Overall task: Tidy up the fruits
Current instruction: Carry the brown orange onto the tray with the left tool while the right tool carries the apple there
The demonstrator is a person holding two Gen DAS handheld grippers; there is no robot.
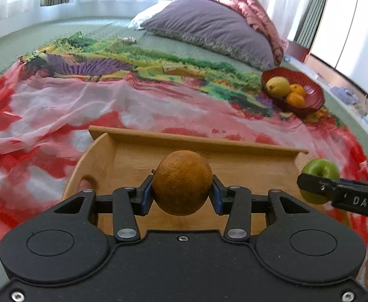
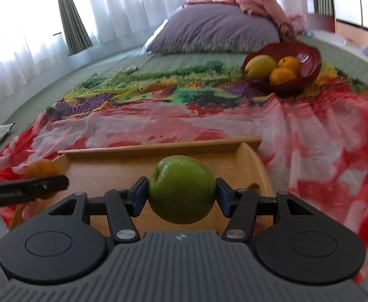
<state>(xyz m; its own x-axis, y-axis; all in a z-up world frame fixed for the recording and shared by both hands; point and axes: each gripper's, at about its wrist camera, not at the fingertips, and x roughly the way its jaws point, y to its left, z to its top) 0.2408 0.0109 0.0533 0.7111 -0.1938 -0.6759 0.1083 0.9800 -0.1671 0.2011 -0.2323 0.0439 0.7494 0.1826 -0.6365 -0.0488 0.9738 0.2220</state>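
Left wrist view: my left gripper [image 1: 182, 192] is clamping a round, dull-skinned orange [image 1: 182, 182] between its blue pads, jaws part-way closed around it, and I am holding it over the shallow wooden tray [image 1: 196, 139] with the cut-out handle. Alongside, my right gripper [image 2: 182, 196] is squeezing a glossy green apple [image 2: 182, 192] the same way, jaws set a little wider, above the other end of that tray. Under both fruits the tray's floor is showing bare wood, so I am judging that nothing is sitting in it now. Further out, the tray is resting on a rumpled red, white and green printed cloth [image 1: 58, 115] spread over a green bedcover. Well beyond, to the right, a ribbed dark-red bowl [image 2: 307, 61] is already carrying a yellow pear-like fruit [image 2: 260, 66] and two small tangerines [image 2: 283, 75]. Two fruits are sitting in my grips, neither set down yet; where they belong I cannot tell
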